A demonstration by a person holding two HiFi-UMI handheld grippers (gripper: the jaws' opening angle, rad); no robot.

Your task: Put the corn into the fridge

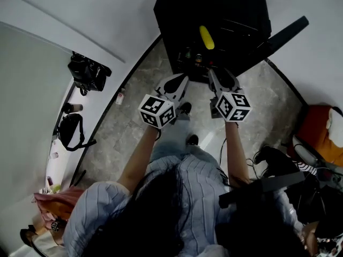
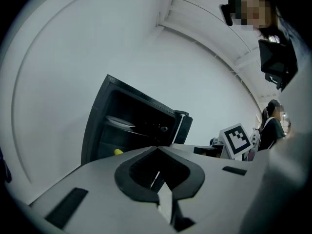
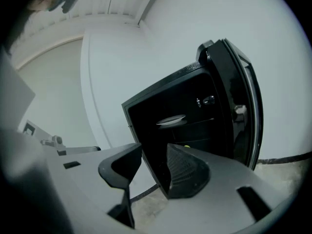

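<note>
Closest in, the left hand-held gripper (image 1: 181, 82) was clenched, its jaw tips meeting on nothing, just short of the mouth of the fridge (image 1: 177, 15). Beside it, the right hand-held gripper (image 1: 213, 75) was released, with its jaws apart and only the fridge's dark inside showing between them. Both hovered over the marbled floor (image 1: 134, 106) in front of the fridge, and neither touched it. The fridge door (image 1: 286, 32) stood swung wide on the fridge's right side in the head view.

And there it was: the corn (image 1: 206, 37) lay on a shelf inside the fridge, well apart from both grippers and below the shelf carrying a white plate (image 3: 170, 119). By the look of it, the placing was done.

The cob should handle as stiff and fairly light, but round and apt to roll. If it needed shifting, the safe hold would be across its middle, jaws square to its length, gentle enough not to crush kernels.
</note>
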